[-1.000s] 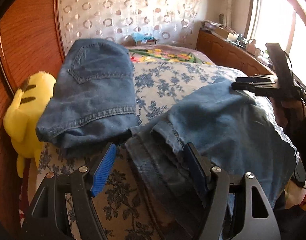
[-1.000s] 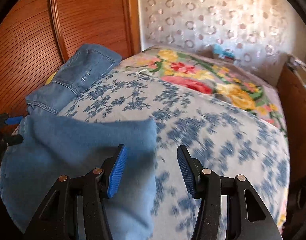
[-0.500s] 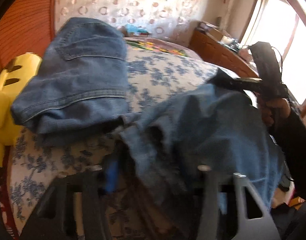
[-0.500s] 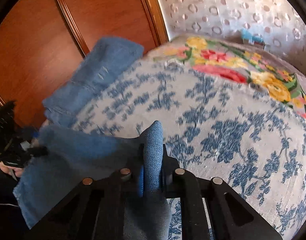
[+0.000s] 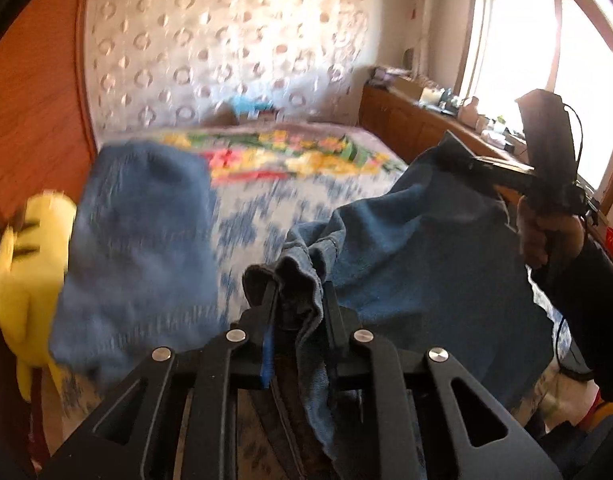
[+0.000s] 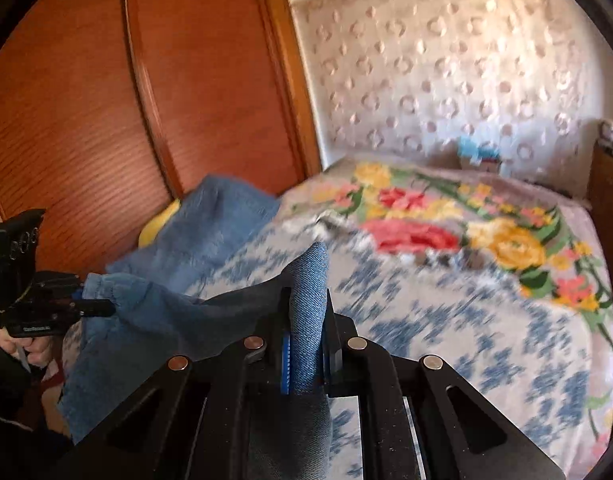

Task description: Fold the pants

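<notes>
- My left claw [image 5: 296,308] is pressed together on a bunched edge of the pants [image 5: 422,264]. The cloth is squeezed between the two fingers and some of it hangs down over the black frame.
- My right claw [image 6: 306,320] is pinching another part of the same pants [image 6: 154,320]. A thick blue fold sticks up between its fingers.
- The pants are held up between the two claws, over the near edge of the bed [image 6: 486,320]. They sag in the middle like a sheet on a line.
- In the left view I can see my right claw [image 5: 466,160] up high on the right, gripping a far corner of the cloth, with my hand [image 5: 546,236] on its handle.
- Past that lies a second pile of jeans [image 5: 142,240], on the left side of the bed, near the wood doors [image 6: 106,100].
- A yellow toy [image 5: 22,272] sits just beside that pile, touching it.
- Farther back the bed has a flower blanket [image 6: 426,224].
- Behind the bed is a wall [image 6: 446,60] with ring shapes, and a window [image 5: 514,52] on the right.
</notes>
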The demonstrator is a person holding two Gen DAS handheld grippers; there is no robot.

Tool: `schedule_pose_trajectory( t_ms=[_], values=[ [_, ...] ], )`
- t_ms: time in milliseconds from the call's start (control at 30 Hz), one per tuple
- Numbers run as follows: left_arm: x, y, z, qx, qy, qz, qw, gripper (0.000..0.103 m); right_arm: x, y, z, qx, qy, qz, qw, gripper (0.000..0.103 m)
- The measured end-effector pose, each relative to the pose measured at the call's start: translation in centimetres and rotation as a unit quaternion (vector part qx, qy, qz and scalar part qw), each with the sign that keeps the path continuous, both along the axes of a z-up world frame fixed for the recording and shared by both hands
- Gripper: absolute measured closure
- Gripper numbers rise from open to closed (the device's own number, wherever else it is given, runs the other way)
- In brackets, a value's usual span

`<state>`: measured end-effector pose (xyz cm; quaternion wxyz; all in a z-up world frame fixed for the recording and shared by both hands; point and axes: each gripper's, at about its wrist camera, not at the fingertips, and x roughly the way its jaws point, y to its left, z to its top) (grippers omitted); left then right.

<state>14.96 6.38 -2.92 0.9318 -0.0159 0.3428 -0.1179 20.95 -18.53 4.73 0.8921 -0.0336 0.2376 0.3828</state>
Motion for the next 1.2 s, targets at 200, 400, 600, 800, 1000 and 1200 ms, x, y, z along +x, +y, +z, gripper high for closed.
schedule_pose_trajectory(
  t_ms=[200, 400, 600, 800, 1000, 1200],
  values=[
    [6.0, -1.8, 1.8, 0.023, -0.023, -0.016, 0.9993, 0.083, 4.0, -1.4, -0.8, -0.003, -0.001, -0.084, 0.997, 0.093],
    [12.0, -3.2, 0.0, 0.047, 0.001, -0.022, 0.9987, 0.082, 7.9, -0.8, -4.1, -0.066, 0.024, -0.125, 0.99, 0.091],
    [12.6, -4.0, -1.3, 0.063, 0.02, -0.017, 0.9977, 0.076, 8.5, -0.5, -5.9, -0.097, 0.047, -0.141, 0.984, 0.069],
    [10.7, -3.7, -0.3, 0.054, 0.008, -0.012, 0.9985, 0.033, 5.8, -1.6, -6.4, -0.109, 0.059, -0.13, 0.984, 0.057],
    [8.5, -5.7, 0.6, 0.038, -0.003, -0.032, 0.9987, 0.028, 1.7, -4.8, -5.3, -0.093, 0.074, -0.145, 0.982, 0.056],
    [6.3, -8.7, 0.1, 0.038, 0.003, -0.062, 0.9973, 0.028, -4.4, -7.5, -4.7, -0.083, 0.087, -0.182, 0.976, 0.056]
  ],
)
